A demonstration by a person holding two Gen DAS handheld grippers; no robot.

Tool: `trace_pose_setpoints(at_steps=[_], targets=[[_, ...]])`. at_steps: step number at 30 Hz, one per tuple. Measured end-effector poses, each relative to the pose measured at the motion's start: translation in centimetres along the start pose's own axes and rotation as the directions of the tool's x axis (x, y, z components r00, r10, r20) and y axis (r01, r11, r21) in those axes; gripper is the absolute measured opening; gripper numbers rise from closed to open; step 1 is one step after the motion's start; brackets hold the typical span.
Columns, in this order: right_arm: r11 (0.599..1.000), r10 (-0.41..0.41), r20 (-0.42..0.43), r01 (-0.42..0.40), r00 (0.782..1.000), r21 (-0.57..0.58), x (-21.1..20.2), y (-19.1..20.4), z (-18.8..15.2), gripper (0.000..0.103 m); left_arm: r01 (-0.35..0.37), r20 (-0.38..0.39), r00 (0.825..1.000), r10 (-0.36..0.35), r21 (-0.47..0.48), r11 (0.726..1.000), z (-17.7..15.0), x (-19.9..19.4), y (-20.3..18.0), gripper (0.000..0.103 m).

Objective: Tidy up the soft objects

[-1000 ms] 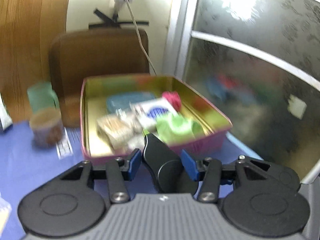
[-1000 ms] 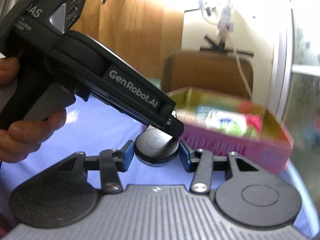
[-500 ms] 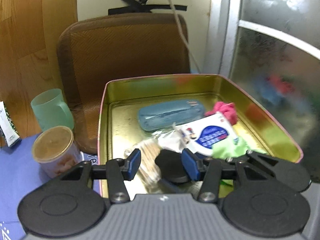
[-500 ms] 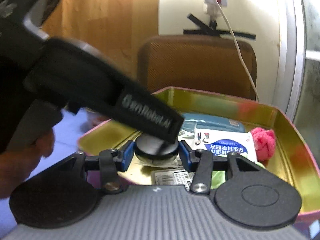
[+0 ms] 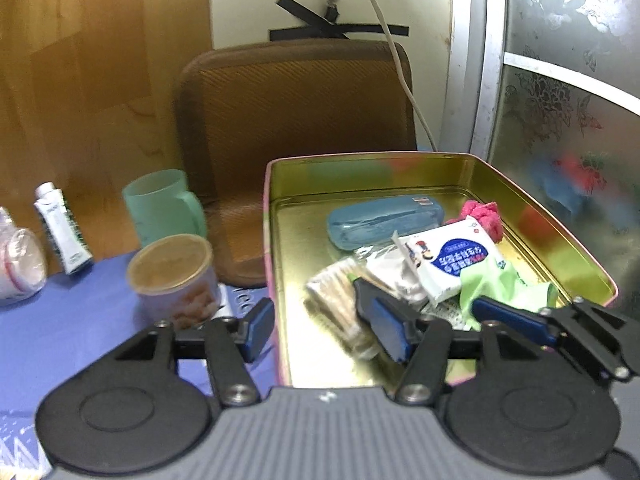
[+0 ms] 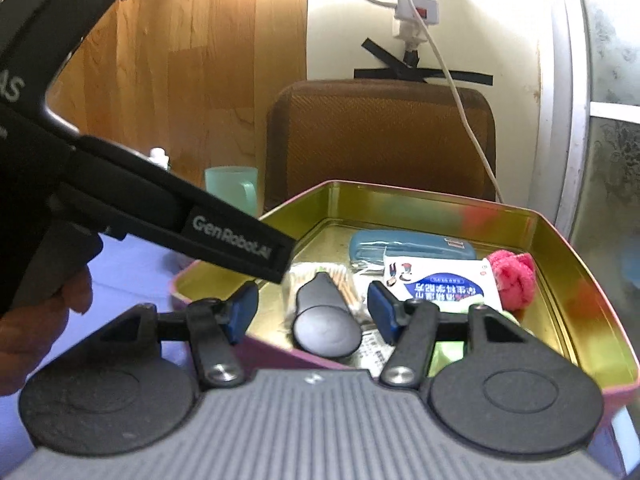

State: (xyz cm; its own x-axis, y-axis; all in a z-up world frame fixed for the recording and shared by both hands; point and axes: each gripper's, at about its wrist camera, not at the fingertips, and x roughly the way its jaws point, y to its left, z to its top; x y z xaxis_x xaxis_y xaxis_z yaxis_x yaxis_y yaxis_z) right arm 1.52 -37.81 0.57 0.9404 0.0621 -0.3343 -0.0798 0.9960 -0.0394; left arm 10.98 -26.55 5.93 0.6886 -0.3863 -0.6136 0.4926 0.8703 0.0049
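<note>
Tissues (image 5: 452,260) (white pack) lie in tin (image 5: 560,236).

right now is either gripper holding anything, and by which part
Nothing: left gripper and right gripper have just been opening; the black object lies loose between the right gripper's jaws.

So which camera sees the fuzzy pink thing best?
The right wrist view: the pink fuzzy ball shows nearly whole in the gold tin. In the left wrist view the white tissue pack covers its lower part.
</note>
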Motion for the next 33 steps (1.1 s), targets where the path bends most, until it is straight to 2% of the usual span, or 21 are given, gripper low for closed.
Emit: trace_pose_setpoints(at_steps=[6,11,13,20,25,28,33], targets=[[0.999,0.003,0.040,-0.005,0.999,0.048,-3.3,0.8,-0.6,0.063,-0.021,0.026,0.999,0.021,-0.008,1.000,-2.1,-3.2,1.5,0.063],[0.991,0.004,0.027,-0.007,1.000,0.131,-5.7,1.0,-1.8,0.063,-0.048,0.030,0.998,0.048,-0.004,0.999,-4.5,-5.4,2.4,0.068],[0.986,0.006,0.018,-0.009,1.000,0.167,-6.5,1.2,-2.3,0.063,-0.062,0.032,0.998,0.062,-0.001,0.998,-5.5,-6.2,2.6,0.075],[0.961,0.039,-0.022,-0.032,0.999,0.276,-8.4,1.6,-3.5,0.064,-0.083,0.026,0.996,0.083,-0.003,0.997,-8.7,-8.5,3.5,0.085],[0.946,0.052,-0.035,-0.038,0.998,0.322,-9.5,2.2,-4.0,0.066,-0.089,0.022,0.996,0.089,-0.005,0.996,-10.8,-9.9,4.0,0.101],[0.932,0.059,-0.032,-0.044,0.998,0.360,-10.2,2.3,-4.3,0.072,-0.089,0.018,0.996,0.089,-0.012,0.996,-12.0,-10.7,3.9,0.103],[0.920,0.062,-0.013,-0.052,0.998,0.389,-11.5,3.1,-4.8,0.073,-0.095,-0.018,0.995,0.095,-0.013,0.995,-13.4,-11.3,3.9,0.103]])
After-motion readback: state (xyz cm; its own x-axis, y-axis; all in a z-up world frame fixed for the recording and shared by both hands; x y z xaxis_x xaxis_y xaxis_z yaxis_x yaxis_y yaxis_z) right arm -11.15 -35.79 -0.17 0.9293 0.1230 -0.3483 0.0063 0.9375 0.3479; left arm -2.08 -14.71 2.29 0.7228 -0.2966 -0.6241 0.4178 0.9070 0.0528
